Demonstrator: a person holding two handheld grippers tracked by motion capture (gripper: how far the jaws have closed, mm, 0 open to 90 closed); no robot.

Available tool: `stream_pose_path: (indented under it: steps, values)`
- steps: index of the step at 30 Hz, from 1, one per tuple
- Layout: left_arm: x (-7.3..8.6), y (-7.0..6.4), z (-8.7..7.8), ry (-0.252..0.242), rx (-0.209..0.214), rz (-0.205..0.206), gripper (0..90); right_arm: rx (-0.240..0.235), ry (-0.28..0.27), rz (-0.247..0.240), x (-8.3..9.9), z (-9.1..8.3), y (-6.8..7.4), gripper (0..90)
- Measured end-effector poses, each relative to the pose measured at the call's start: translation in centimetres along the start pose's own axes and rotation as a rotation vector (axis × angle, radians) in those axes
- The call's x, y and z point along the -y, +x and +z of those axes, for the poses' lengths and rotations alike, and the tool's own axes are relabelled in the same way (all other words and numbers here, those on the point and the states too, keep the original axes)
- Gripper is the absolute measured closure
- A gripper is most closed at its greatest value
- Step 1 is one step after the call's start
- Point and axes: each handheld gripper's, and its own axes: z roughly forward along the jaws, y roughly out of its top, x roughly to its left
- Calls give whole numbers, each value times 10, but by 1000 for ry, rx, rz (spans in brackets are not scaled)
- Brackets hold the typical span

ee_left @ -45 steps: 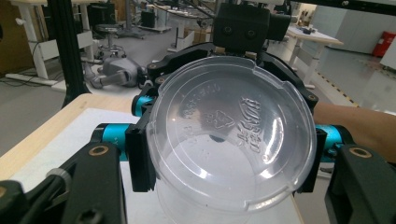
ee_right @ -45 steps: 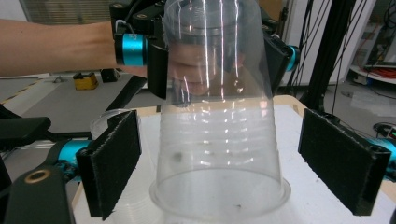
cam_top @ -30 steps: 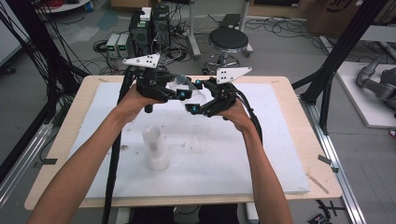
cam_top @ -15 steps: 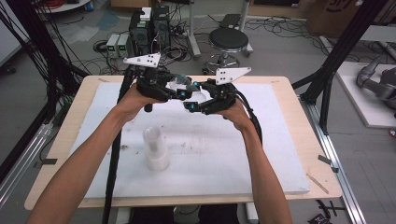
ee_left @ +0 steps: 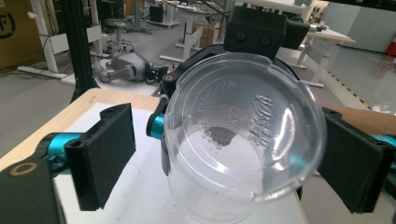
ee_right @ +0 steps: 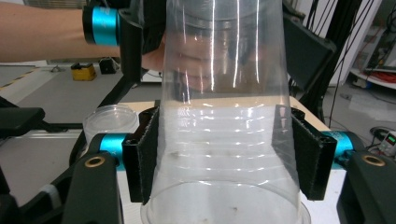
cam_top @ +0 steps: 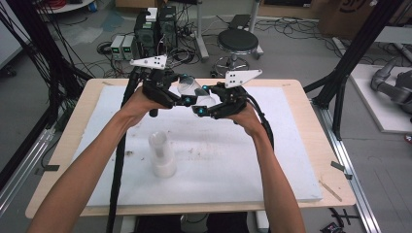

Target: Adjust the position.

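Both grippers meet above the far middle of the white board, with a clear plastic cup [cam_top: 193,91] lying on its side between them. In the right gripper view, my right gripper [ee_right: 224,154] is shut on the clear cup [ee_right: 224,140], its pads pressed against both sides near the wide rim. In the left gripper view, the cup's base [ee_left: 243,135] faces the camera. My left gripper [ee_left: 229,158] is open around it, with a clear gap at one jaw and the other jaw close against the cup. From above, the left gripper [cam_top: 186,95] and right gripper [cam_top: 206,105] are almost nose to nose.
A stack of clear cups [cam_top: 162,155] stands upright on the white board [cam_top: 252,170], nearer the person and left of centre, and also shows as a cup stack [ee_right: 110,122] behind the jaws. Beyond the table are a stool [cam_top: 238,41] and equipment boxes [cam_top: 155,29].
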Motion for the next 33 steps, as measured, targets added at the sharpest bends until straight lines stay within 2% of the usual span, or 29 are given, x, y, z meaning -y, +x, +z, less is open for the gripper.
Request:
stream_pose_path:
  steps: [2, 3, 5, 6, 7, 8, 10, 13, 18, 19, 20, 21, 24, 25, 26, 30, 31, 33]
  values:
    - [-1, -1, -3, 9, -7, 4, 104, 1, 13, 6, 1, -1, 0, 355]
    - [-2, -1, -4, 29, -11, 9, 100, 7, 27, 10, 1, -2, 0, 355]
    - [-5, -3, -5, 105, -24, 33, 100, 13, 30, 5, 1, -2, -1, 355]
    - [-7, -3, -6, 163, -30, 44, 100, 12, 46, 4, 2, -3, 0, 356]
    - [-10, -4, -7, 239, -25, 48, 100, 24, 89, -6, 2, -4, 0, 356]
    - [-10, -4, -7, 239, -25, 48, 100, 24, 89, -6, 2, -4, 0, 356]
    - [-14, -5, -7, 328, -39, 66, 100, 35, 125, -7, 3, -5, 0, 356]
    - [-17, -6, -6, 428, -62, 84, 100, 43, 198, -13, 2, -7, 0, 357]
    - [-18, -7, -4, 536, -75, 104, 108, 54, 364, -43, -9, -6, 2, 358]
    - [-18, -7, -2, 569, -74, 106, 111, 60, 433, -66, -14, -5, 2, 358]
    - [-18, -7, -2, 569, -74, 106, 119, 60, 433, -66, -14, -5, 2, 358]
    - [-18, -7, -1, 602, -74, 113, 119, 59, 464, -68, -17, -5, 2, 358]
    - [-15, -5, 2, 652, -73, 108, 127, 67, 559, -85, -23, -2, 2, 358]
    - [-14, -5, 3, 682, -73, 111, 127, 69, 619, -96, -27, 0, 2, 358]
    - [-12, -4, 5, 704, -74, 107, 127, 69, 619, -96, -27, 0, 2, 358]
    - [-13, -3, 9, 766, -49, 110, 128, 53, 705, -97, -35, 6, 0, 359]
    - [-13, -3, 10, 771, -49, 105, 137, 47, 750, -116, -38, 9, -1, 359]
    - [-15, -3, 10, 776, -50, 107, 137, 45, 759, -122, -39, 10, -1, 358]
